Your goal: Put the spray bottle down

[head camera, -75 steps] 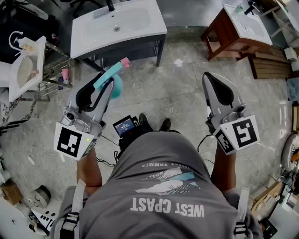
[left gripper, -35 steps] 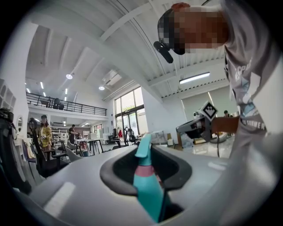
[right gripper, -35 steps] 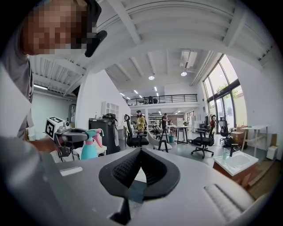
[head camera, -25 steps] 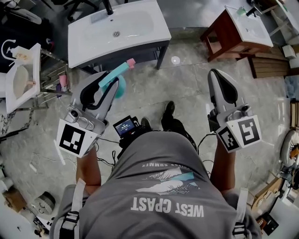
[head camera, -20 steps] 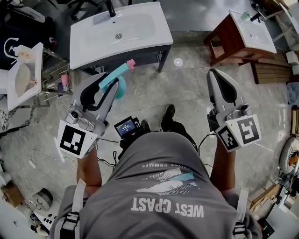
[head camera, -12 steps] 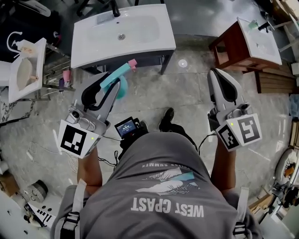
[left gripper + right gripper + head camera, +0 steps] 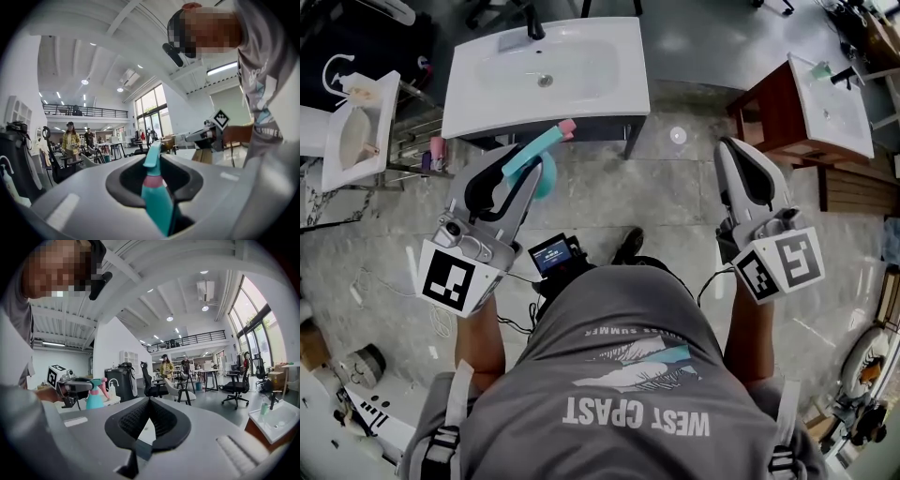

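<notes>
A teal spray bottle [image 7: 541,174] with a pink nozzle hangs over the tiled floor, with my left gripper [image 7: 525,165] shut on it. In the left gripper view the bottle [image 7: 157,201] stands between the jaws, its trigger head above the fingertips. It also shows in the right gripper view, where the spray bottle [image 7: 95,397] sits in the left gripper [image 7: 77,386]. My right gripper [image 7: 739,152] is held level at the right, its jaws together with nothing between them. The right gripper view shows the right gripper's [image 7: 149,402] tips meeting.
A white sink basin [image 7: 478,94] on a dark stand is just ahead of the left gripper. A smaller sink [image 7: 342,150] on a metal rack stands at the left, and a wooden cabinet with a basin [image 7: 769,108] at the right. Cables lie on the floor at left. People and office chairs are far off.
The person has stepped forward: the white sink and the wooden cabinet have slid down the view, nearer to both grippers. The bottle stays in the left gripper; the right stays shut.
</notes>
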### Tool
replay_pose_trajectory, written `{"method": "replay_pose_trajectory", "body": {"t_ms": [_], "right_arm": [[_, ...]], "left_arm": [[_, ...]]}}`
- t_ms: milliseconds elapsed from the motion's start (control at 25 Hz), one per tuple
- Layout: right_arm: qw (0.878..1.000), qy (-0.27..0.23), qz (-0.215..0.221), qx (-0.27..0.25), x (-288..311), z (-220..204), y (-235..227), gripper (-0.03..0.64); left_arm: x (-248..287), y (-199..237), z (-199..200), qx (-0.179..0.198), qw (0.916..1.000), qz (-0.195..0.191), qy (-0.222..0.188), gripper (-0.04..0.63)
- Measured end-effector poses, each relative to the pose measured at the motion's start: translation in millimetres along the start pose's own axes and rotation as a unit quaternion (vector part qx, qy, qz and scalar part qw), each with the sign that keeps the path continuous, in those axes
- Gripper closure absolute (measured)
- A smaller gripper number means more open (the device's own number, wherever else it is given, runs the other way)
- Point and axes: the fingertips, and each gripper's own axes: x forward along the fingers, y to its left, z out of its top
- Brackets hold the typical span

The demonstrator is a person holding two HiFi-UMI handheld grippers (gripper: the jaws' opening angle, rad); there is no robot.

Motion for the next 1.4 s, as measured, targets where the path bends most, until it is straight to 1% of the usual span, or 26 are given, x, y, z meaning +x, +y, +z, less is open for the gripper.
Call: {"method": "replay_pose_trajectory", "body": {"t_ms": [280,360,520,560,680,760,920,1040,1400], "right_arm": [[1.0,-0.003,0.014,-0.002,3,-2,-34,0.615],[1.0,0.0,0.011,0.001,5,-4,-43,0.615],[1.0,0.006,0.002,0.009,12,-9,-51,0.615],[1.0,0.007,-0.002,0.009,15,-10,-53,0.615],[1.0,0.007,-0.023,0.008,22,-7,-59,0.615],[0.999,0.006,-0.041,0.011,25,-2,-64,0.615],[0.997,0.01,-0.074,0.014,30,2,-74,0.615],[0.995,0.01,-0.094,0.017,39,4,-79,0.615],[0.992,0.013,-0.125,0.024,80,11,-80,0.615]], "left_arm": [[30,-6,1,0.012,0.9997,0.018,0.011,0.506],[39,-7,3,0.012,0.9998,0.016,0.009,0.506],[50,1,-5,0.012,0.9996,0.003,0.025,0.506],[54,6,-7,0.013,0.9996,0.001,0.024,0.506],[69,21,-8,0.009,0.9998,-0.016,0.009,0.506],[82,30,-10,0.011,0.9994,-0.033,0.008,0.506],[108,48,-3,0.015,0.9978,-0.063,-0.011,0.506],[119,62,-5,0.015,0.9967,-0.078,-0.015,0.506],[147,106,-16,0.006,0.9932,-0.114,-0.019,0.506]]}}
